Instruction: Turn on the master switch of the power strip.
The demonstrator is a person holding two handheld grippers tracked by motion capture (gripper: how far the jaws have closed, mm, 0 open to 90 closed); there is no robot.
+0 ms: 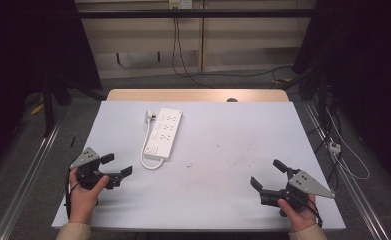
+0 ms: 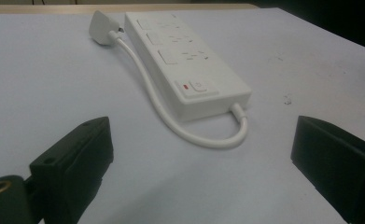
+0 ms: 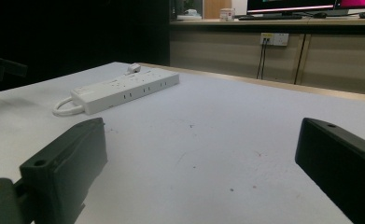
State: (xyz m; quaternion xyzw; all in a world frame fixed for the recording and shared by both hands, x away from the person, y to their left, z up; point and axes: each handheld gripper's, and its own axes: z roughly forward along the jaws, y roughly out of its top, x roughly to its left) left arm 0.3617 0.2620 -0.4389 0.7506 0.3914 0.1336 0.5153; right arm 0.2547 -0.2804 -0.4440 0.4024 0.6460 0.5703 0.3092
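A white power strip [image 1: 165, 133] [image 2: 185, 65] [image 3: 124, 87] lies on the white table [image 1: 223, 155], left of centre, with its white cord [image 1: 145, 150] [image 2: 189, 133] looped along its left side and its plug [image 1: 151, 117] [image 2: 101, 29] resting at the far end. My left gripper [image 1: 117, 165] [image 2: 201, 163] hovers near the front left corner, open and empty, its jaws pointing toward the strip's near end. My right gripper [image 1: 269, 175] [image 3: 199, 168] is at the front right, open, nothing between its jaws.
A tan strip of tabletop [image 1: 198, 95] shows beyond the white cover. Cables [image 1: 183, 60] hang from a wall socket behind the table, and more cables [image 1: 343, 155] trail on the floor at the right. Metal rails [image 1: 28, 180] run along both sides.
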